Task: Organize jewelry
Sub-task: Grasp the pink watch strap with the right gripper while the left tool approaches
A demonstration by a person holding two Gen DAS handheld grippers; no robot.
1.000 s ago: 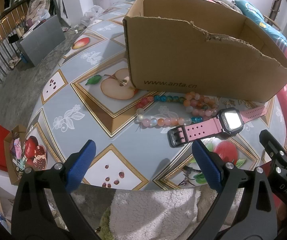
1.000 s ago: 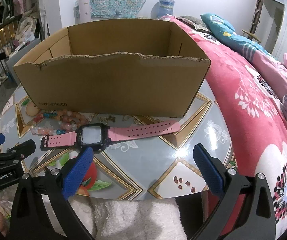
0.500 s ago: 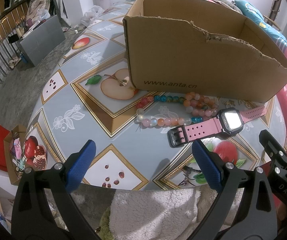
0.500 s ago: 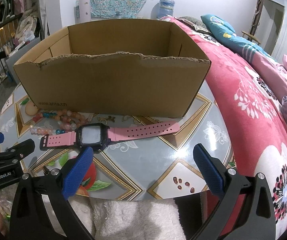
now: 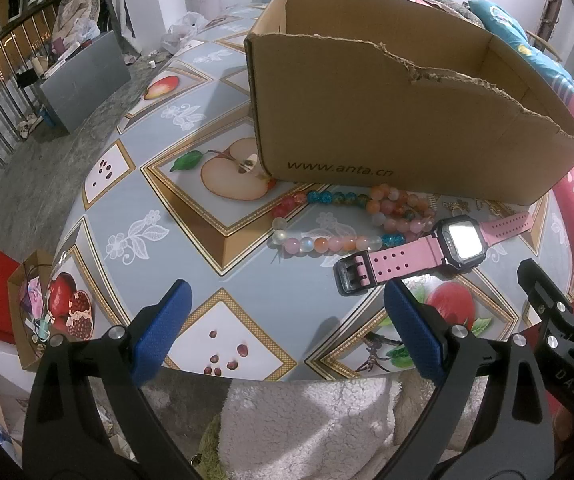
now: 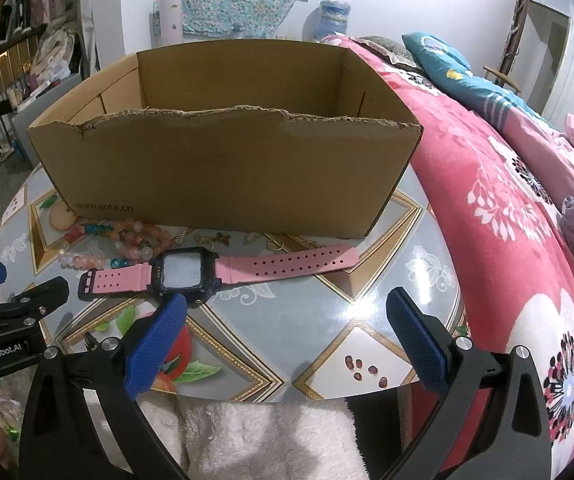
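Note:
A pink digital watch (image 5: pixel 435 252) lies flat on the fruit-patterned table (image 5: pixel 167 200), in front of an open cardboard box (image 5: pixel 387 112). Strings of coloured beads (image 5: pixel 347 216) lie left of the watch, against the box. Small gold pieces (image 6: pixel 247 238) lie between watch (image 6: pixel 215 272) and box (image 6: pixel 227 168). My left gripper (image 5: pixel 285 332) is open and empty near the table's front edge, short of the beads. My right gripper (image 6: pixel 287 340) is open and empty, just short of the watch; its left fingertip (image 6: pixel 159 340) is near the watch face. The beads also show in the right wrist view (image 6: pixel 123 240).
A bed with a red floral cover (image 6: pixel 507 208) borders the table on the right. A white fluffy cloth (image 5: pixel 307 428) lies below the table's front edge. Paper bags (image 5: pixel 7 300) stand on the floor at left. A grey box (image 5: pixel 83 80) stands further back left.

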